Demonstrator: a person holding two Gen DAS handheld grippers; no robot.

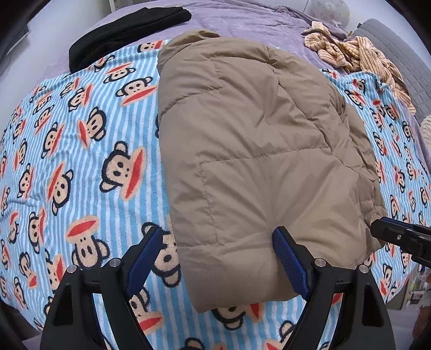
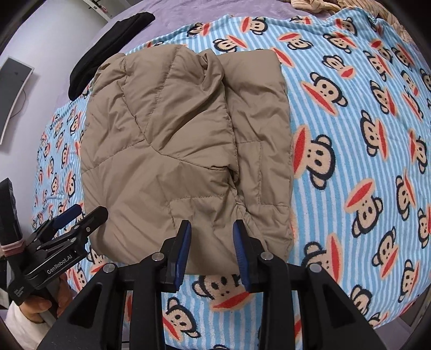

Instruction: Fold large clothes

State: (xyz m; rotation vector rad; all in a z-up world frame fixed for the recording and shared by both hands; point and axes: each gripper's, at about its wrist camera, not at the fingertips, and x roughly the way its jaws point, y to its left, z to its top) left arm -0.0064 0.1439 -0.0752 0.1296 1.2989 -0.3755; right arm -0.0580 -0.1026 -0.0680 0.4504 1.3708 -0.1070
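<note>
Folded tan puffer jacket (image 1: 258, 150) lying on the monkey-print blanket (image 1: 80, 150) across the bed (image 1: 242, 18), long axis running from the near edge toward the far edge, collar end pointing away, hem end nearest. Left hand-held gripper (image 1: 218, 258) spread wide over the hem's left corner, one pad on the fabric, the other over the blanket, nothing pinched. Right hand-held gripper (image 2: 212, 250) at the hem's right part, narrow gap, fabric bunched between the blue pads, grip looking released. Black garment (image 1: 124, 29) folded at the far left corner; striped clothes (image 1: 355, 51) heaped at the far right.
</note>
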